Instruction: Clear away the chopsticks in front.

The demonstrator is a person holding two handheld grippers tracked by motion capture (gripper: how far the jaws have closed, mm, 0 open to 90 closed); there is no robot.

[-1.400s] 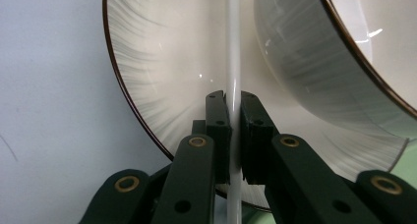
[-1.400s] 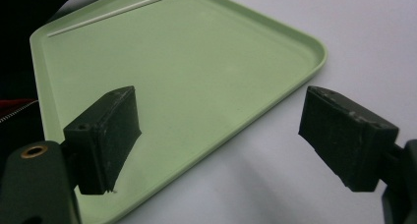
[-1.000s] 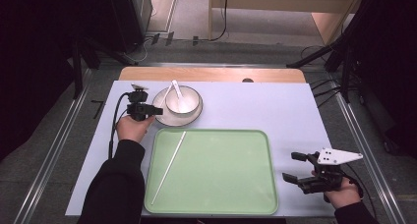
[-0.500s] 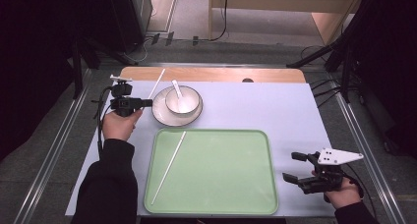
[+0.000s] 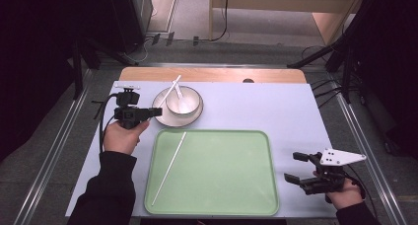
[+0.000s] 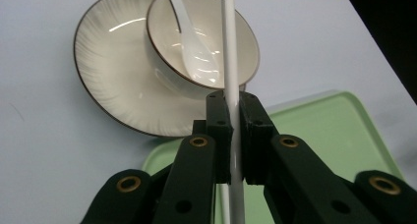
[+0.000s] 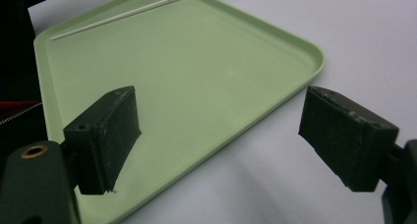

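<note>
My left gripper (image 5: 157, 111) hangs at the left rim of a white plate (image 5: 162, 117), shut on a white chopstick (image 5: 172, 89) that slants up and right over the bowl (image 5: 190, 105). In the left gripper view the pads (image 6: 220, 130) clamp the chopstick (image 6: 229, 47) just above the bowl (image 6: 167, 32). A white spoon (image 6: 191, 49) lies in that bowl, which stands on the plate (image 6: 108, 71). A second chopstick (image 5: 170, 168) lies on the green tray (image 5: 222, 185). My right gripper (image 5: 294, 167) rests open at the tray's right edge, with nothing between its jaws (image 7: 216, 135).
The tray (image 7: 196, 62) takes up the near middle of the pale mat (image 5: 276, 111), with its chopstick (image 7: 118, 16) at the far side in the right gripper view. A wooden strip (image 5: 212, 75) runs along the table's far edge. Metal rails flank both sides.
My left gripper has drawn back left from the plate and risen, bringing the white chopstick up with it. The right gripper has stayed put.
</note>
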